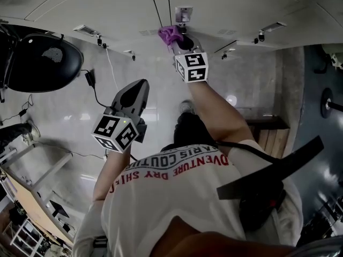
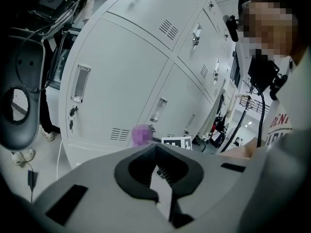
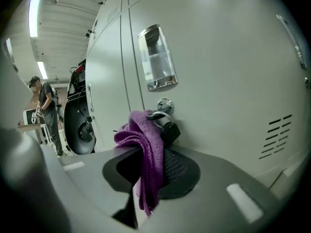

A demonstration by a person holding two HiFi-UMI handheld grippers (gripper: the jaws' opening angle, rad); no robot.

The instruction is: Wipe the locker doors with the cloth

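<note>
A purple cloth (image 1: 170,33) is pressed against a pale grey locker door (image 1: 225,4), just below its label holder (image 1: 183,14). My right gripper (image 1: 179,38) is shut on the cloth. In the right gripper view the cloth (image 3: 143,144) hangs folded between the dark pads, touching the door beside the lock and its key ring (image 3: 164,111). My left gripper (image 1: 139,87) hangs back from the lockers at waist height, shut with nothing in it. From the left gripper view the cloth (image 2: 141,135) shows low on a locker door (image 2: 116,86).
A black office chair (image 1: 37,63) stands left of the lockers, with a cable (image 1: 94,87) trailing on the floor beside it. A desk frame (image 1: 32,186) fills the lower left. Vent slots (image 3: 277,135) lie right of the lock. A person (image 3: 46,110) stands far off to the left.
</note>
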